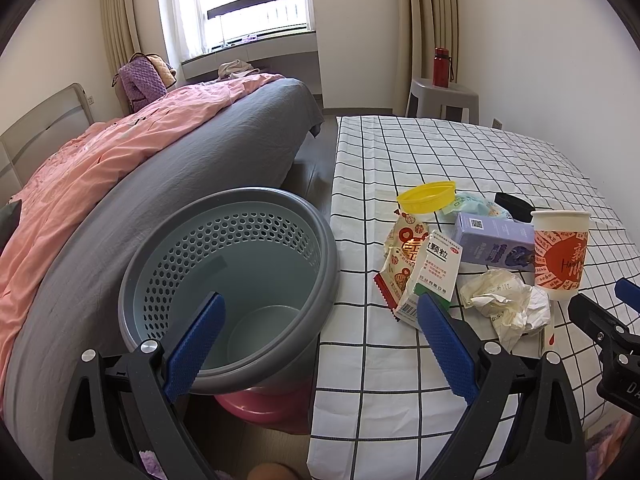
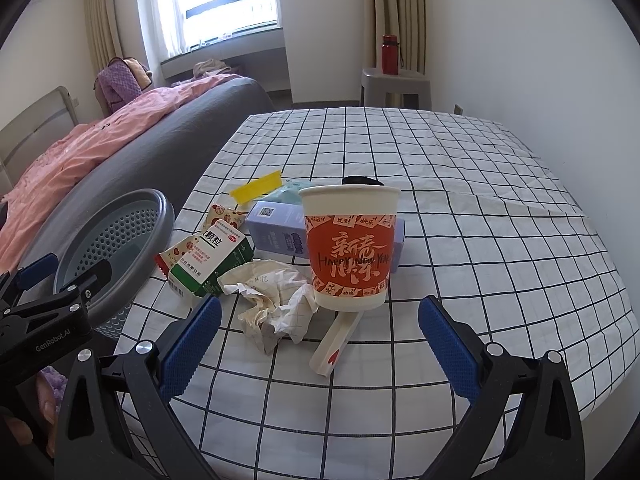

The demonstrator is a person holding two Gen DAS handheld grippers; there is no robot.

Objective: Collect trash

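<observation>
Grippers: two — left gripper and right gripper, both spread, holding nothing
Bin: one grey bin — nothing inside
Cup: one paper cup, upright
Boxes: two

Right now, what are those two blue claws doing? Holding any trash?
Left gripper: open, holding nothing, between the basket and the medicine box.
Right gripper: open, holding nothing, facing the paper cup.
</observation>
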